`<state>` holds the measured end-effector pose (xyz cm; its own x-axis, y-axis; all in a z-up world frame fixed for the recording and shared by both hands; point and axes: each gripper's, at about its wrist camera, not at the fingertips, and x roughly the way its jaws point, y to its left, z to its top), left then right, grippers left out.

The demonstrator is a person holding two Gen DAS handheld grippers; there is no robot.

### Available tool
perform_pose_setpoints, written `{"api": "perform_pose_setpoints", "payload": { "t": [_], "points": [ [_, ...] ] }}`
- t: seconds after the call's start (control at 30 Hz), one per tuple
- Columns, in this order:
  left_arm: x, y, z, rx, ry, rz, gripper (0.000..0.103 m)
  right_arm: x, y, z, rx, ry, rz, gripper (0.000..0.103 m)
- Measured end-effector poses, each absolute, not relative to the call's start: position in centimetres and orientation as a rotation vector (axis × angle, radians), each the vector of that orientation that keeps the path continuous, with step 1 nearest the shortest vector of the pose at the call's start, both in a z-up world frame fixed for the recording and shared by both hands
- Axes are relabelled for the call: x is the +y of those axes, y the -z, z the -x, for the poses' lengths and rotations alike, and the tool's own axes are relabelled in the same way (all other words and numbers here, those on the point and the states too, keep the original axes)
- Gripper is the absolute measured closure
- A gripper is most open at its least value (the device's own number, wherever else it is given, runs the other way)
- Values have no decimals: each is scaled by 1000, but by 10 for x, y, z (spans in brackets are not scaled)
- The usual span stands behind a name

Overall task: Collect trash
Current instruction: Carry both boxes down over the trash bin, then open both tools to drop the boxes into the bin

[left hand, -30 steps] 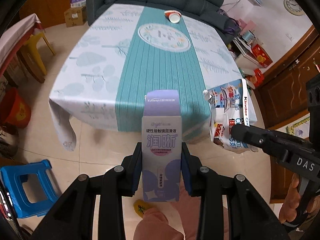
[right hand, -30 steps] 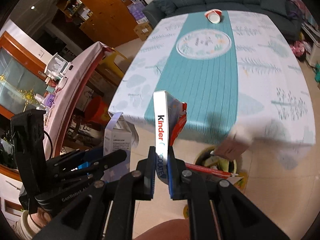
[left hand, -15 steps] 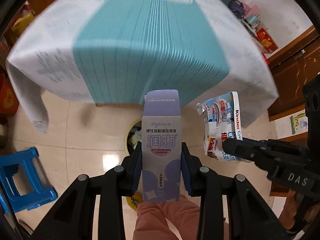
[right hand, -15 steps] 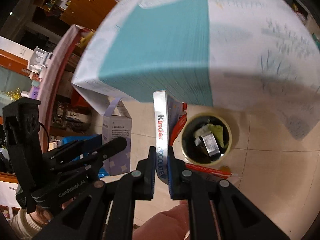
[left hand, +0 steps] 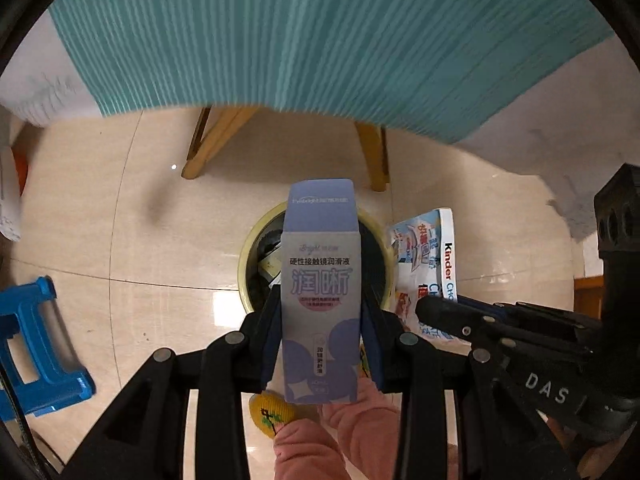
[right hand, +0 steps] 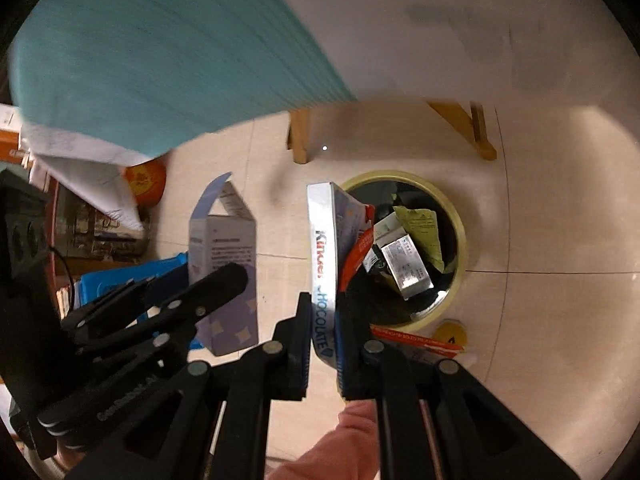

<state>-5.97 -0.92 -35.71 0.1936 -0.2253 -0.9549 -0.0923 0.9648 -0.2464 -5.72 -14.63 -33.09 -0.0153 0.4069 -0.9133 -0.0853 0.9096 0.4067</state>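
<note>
My left gripper [left hand: 320, 312] is shut on a purple carton [left hand: 320, 292] with its top flap open, held upright above a yellow-rimmed trash bin [left hand: 246, 256] on the floor. My right gripper [right hand: 323, 316] is shut on a flattened Kinder chocolate box [right hand: 322, 240], held beside the same bin [right hand: 456, 216], which holds several pieces of trash. The Kinder box [left hand: 430, 256] and the right gripper [left hand: 436, 310] show at right in the left wrist view. The purple carton [right hand: 224, 248] and the left gripper [right hand: 224, 280] show at left in the right wrist view.
The table with its teal and white cloth [left hand: 320, 40] hangs over the bin, on wooden legs [left hand: 216, 140]. A blue stool [left hand: 36, 344] stands on the tiled floor at left. An orange tub [right hand: 146, 180] sits under the cloth's edge.
Both grippers have tilted down and moved from above the tabletop toward the floor; the bin is now directly under the purple carton. Both still hold their items.
</note>
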Motion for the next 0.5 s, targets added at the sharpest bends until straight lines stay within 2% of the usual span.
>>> {"api": "perform_pose_setpoints", "payload": {
  "t": [0.03,0.1,0.17,0.3,0.5],
  "points": [
    [-8,365,60,1376,84,279,67,-148,338,55,1540,-395,-267,92],
    [-4,379,60,1380,68,299,56,-150,358,51,1552,-376,-283,92],
    [-2,389,60,1389,46,307,21,-151,373,47,1568,-362,-300,91],
    [-3,394,61,1389,12,305,20,-151,385,44,1558,-337,-281,75],
    [11,386,72,1391,-17,323,20,-152,377,44,1545,-346,-276,73]
  ]
}}
